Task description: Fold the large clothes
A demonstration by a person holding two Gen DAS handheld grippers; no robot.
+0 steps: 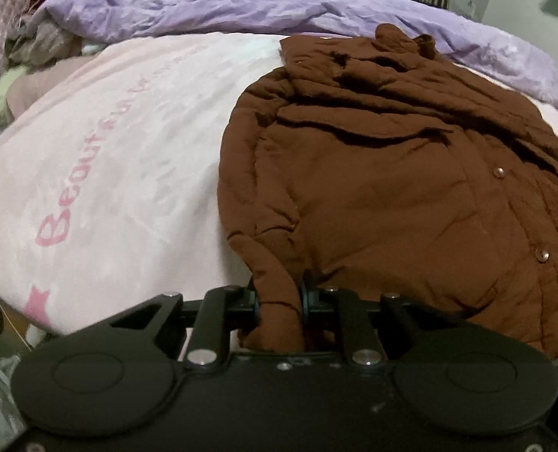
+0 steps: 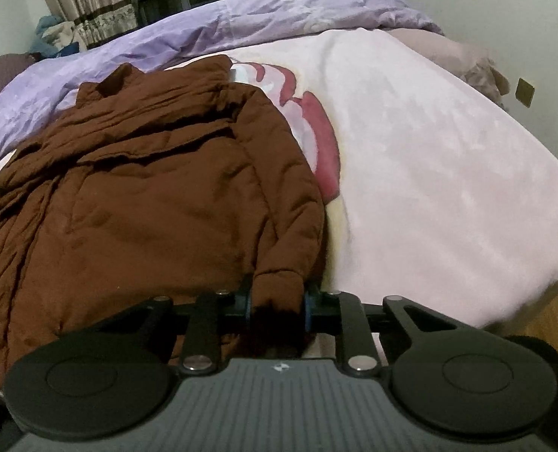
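I have the brown padded jacket (image 1: 392,188) spread on the bed, lying on a pale pink blanket (image 1: 128,150) with pink lettering and a pink star. Its collar is at the far end, its hem at the near edge, and two snap buttons show down the front in the left wrist view.

My left gripper (image 1: 280,301) has its jaws nearly closed, pinching the cuff end of the jacket's left sleeve (image 1: 275,282) at the near edge of the bed; brown fabric fills the narrow gap between the pads.

My right gripper (image 2: 277,303) is likewise clamped, jaws drawn in on the cuff of the right sleeve (image 2: 279,278), which hangs toward me at the near edge.

Beyond the jacket a crumpled lilac duvet (image 2: 241,22) runs along the far side of the bed. A heap of grey and other clothes (image 1: 41,45) sits far left in the left wrist view. Curtains (image 2: 87,3) hang behind the bed. No containers are visible to me.
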